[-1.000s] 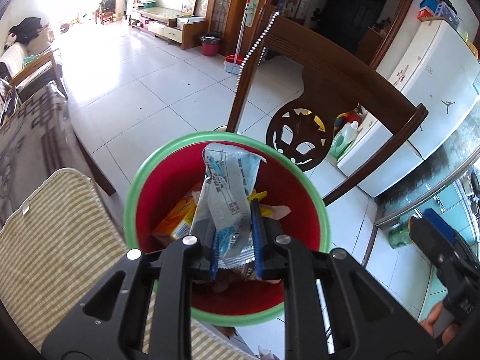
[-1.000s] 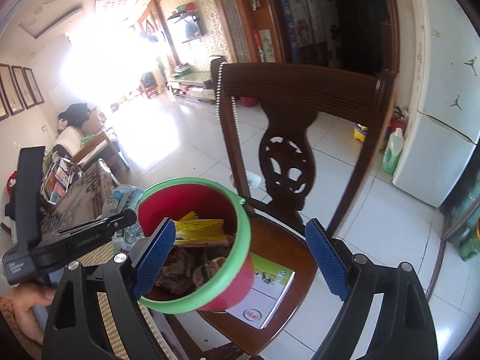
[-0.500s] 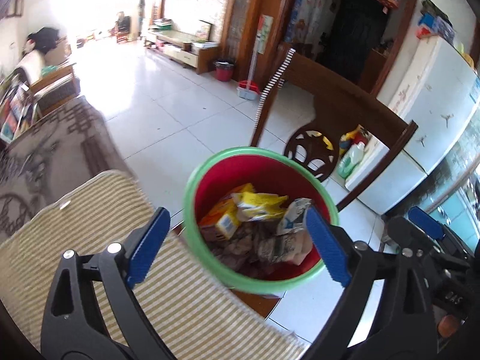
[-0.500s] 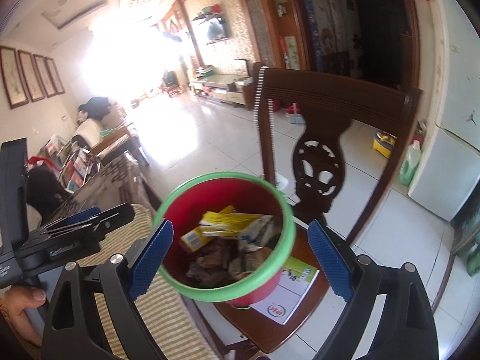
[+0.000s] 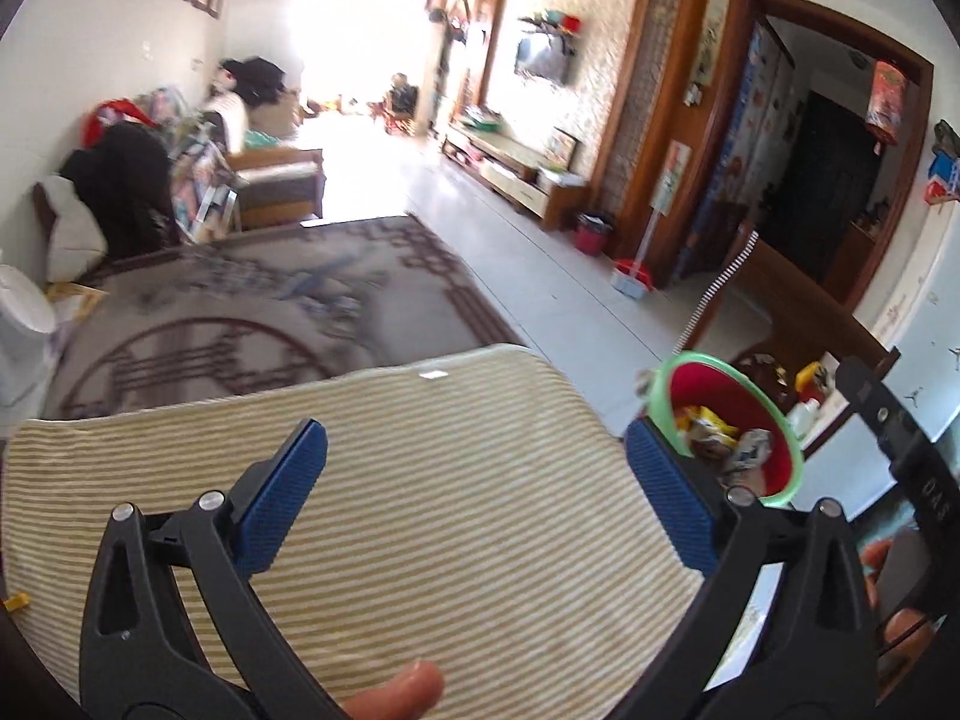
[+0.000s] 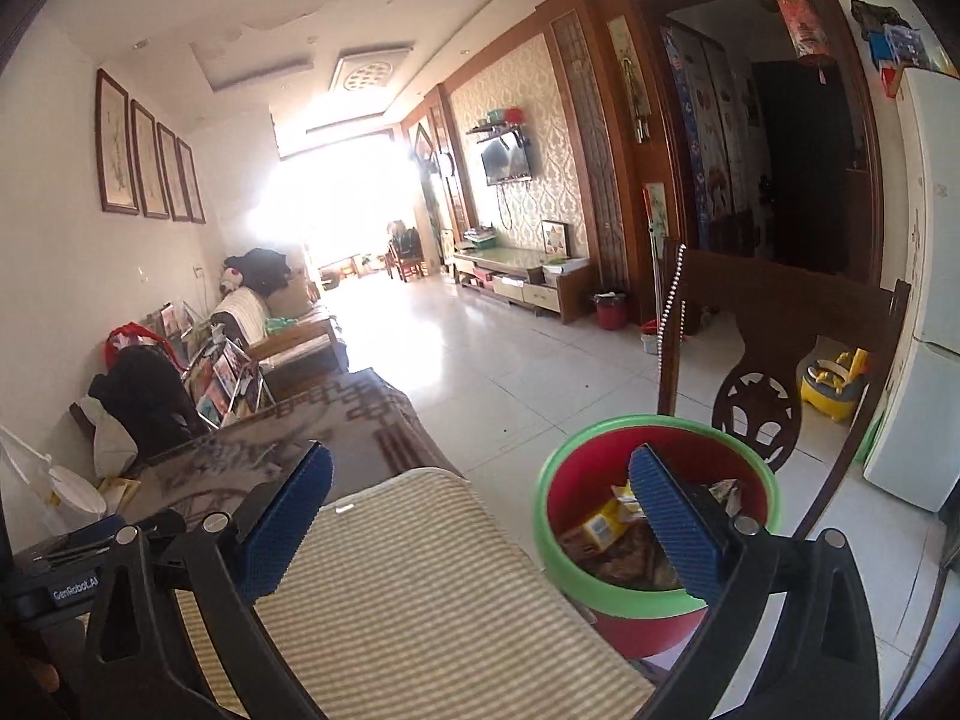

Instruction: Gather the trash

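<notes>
The red bin (image 5: 708, 384) with a green rim stands at the right and holds several wrappers (image 5: 720, 432). My left gripper (image 5: 474, 456) hangs over the striped mat (image 5: 450, 540), left of the bin. Its jaws are opening wide and nothing is between them. In the right wrist view, my right gripper (image 6: 480, 468) points between the mat (image 6: 420, 588) and the bin (image 6: 576, 480). Its jaws are also opening and hold nothing, and its right pad partly hides the wrappers (image 6: 600, 534) in the bin. On the dark cloth lies a blurred bluish patch (image 5: 324, 294); I cannot tell what it is.
A dark wooden chair (image 6: 780, 312) stands behind the bin, with a white fridge (image 6: 918, 360) to its right. The table's dark patterned cloth (image 5: 240, 312) stretches beyond the mat. A white container (image 5: 18, 312) sits at the left edge. A fingertip (image 5: 396, 693) shows at the bottom.
My left gripper let go of the blue-white wrapper, which now lies in the bin, then opened and swung left over the mat. The right gripper swung left too and opened wider.
</notes>
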A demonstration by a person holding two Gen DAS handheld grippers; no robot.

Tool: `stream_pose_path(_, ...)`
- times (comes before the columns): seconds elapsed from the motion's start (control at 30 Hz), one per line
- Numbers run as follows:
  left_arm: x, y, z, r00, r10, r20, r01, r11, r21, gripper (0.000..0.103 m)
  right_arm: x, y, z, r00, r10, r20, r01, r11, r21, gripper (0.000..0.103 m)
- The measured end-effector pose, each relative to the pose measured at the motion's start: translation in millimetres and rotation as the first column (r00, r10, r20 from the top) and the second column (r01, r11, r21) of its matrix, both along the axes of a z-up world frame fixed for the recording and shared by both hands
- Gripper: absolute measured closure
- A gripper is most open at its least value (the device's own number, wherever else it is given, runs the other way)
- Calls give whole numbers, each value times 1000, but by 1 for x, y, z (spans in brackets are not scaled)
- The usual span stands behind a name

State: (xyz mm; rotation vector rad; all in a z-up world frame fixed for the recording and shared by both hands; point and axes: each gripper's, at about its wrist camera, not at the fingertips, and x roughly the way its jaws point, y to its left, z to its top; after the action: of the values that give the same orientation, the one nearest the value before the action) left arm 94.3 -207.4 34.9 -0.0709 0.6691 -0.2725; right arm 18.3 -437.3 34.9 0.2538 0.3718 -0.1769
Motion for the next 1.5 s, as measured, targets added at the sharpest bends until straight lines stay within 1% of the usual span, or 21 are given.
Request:
stream_pose_path(0.1,-18,39,12,995,53,80,-53,999,-4,5,-3,33,5,999,-17,44,19,999,-44,7)
stream_pose_path(0.17,-25,54,19,991,67,116,-67,998,-8,5,-5,53,8,998,-4,61,7,999,-50,7)
stream_pose_path(0.27,-33,76,28,986,84,141,-82,996,-25,5,-3,78,11,999,5,48,-2,998,-70,7)
stream_pose_path(0.4,-41,92,38,979,113,170,-111,994,-23,5,-8,100,14,1000,19,25,-17,997,-80,7)
stream_pose_path(0.5,-45,101,43,980,106,171,-98,994,-54,5,-15,108,17,999,21,25,-18,996,-91,7)
stream_pose_path(0.53,-48,104,42,979,108,174,-100,994,-54,5,-16,110,18,999,27,29,-24,996,-91,7)
stream_pose_path(0.63,-51,110,40,971,147,189,-143,989,-33,5,-22,114,21,999,18,39,-14,994,-110,7)
stream_pose_path(0.7,-50,114,38,970,166,179,-163,986,-28,5,-26,114,23,999,24,39,-19,993,-120,7)
stream_pose_path(0.8,-50,118,35,975,160,156,-156,987,-36,5,-29,119,22,999,13,38,-8,993,-118,7)
stream_pose_path(1.07,-54,122,35,976,152,157,-150,988,-23,5,-29,124,22,999,11,34,-7,996,-90,7)
stream_pose_path(1.13,-55,124,34,976,152,155,-150,988,-24,5,-31,126,23,999,-17,48,21,995,-101,7)
stream_pose_path(1.2,-55,124,34,976,152,154,-150,988,-22,5,-35,127,25,998,-12,69,20,994,-108,7)
stream_pose_path(1.37,-56,126,33,977,150,150,-149,989,-20,5,-36,128,26,998,4,67,3,995,-101,7)
stream_pose_path(1.5,-56,126,33,977,151,150,-150,988,-19,5,-39,126,26,996,-30,81,38,995,-95,7)
